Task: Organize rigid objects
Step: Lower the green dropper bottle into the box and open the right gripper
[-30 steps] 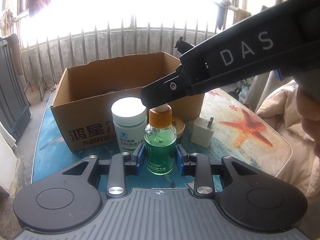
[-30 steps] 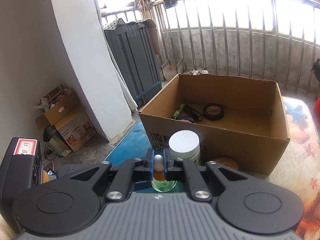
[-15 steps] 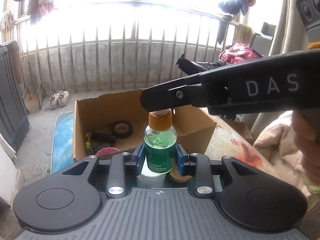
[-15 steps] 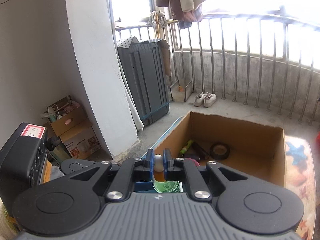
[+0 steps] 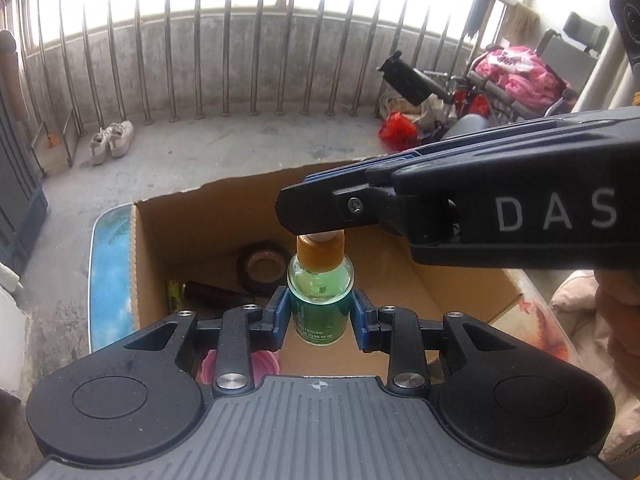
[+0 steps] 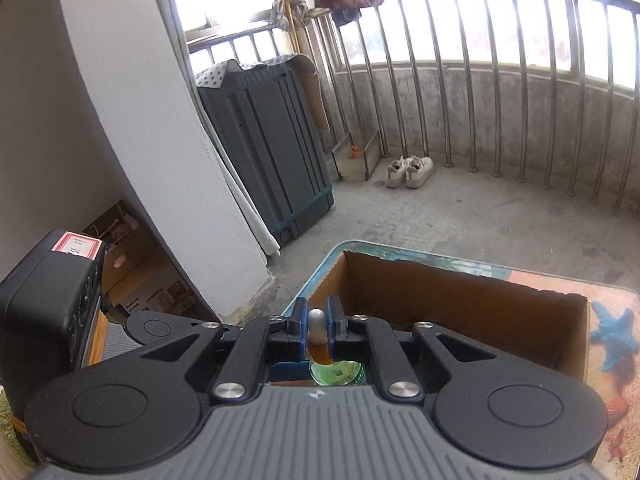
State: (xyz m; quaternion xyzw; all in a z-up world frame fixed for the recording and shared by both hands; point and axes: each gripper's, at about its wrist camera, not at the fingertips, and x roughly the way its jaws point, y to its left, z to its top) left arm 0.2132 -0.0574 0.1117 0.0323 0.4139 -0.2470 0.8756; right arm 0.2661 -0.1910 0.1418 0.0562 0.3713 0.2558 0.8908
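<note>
Left wrist view: your left gripper (image 5: 320, 312) jaws hug the green bottle (image 5: 320, 300) above the box (image 5: 460, 280). Your right gripper (image 6: 318, 326) jaws pinch its white tip.

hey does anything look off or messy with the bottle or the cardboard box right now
Nothing spilled. The small green-liquid glass bottle with the orange collar is upright, held by the left gripper at its body and the right gripper at its white tip, above the open brown cardboard box. Only oddity: the box's back rim is raggedly torn.

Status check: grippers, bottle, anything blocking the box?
Left gripper shut on green dropper bottle; right gripper shut on its white tip. Bottle upright over cardboard box. Tape roll inside; drop spot bare.
</note>
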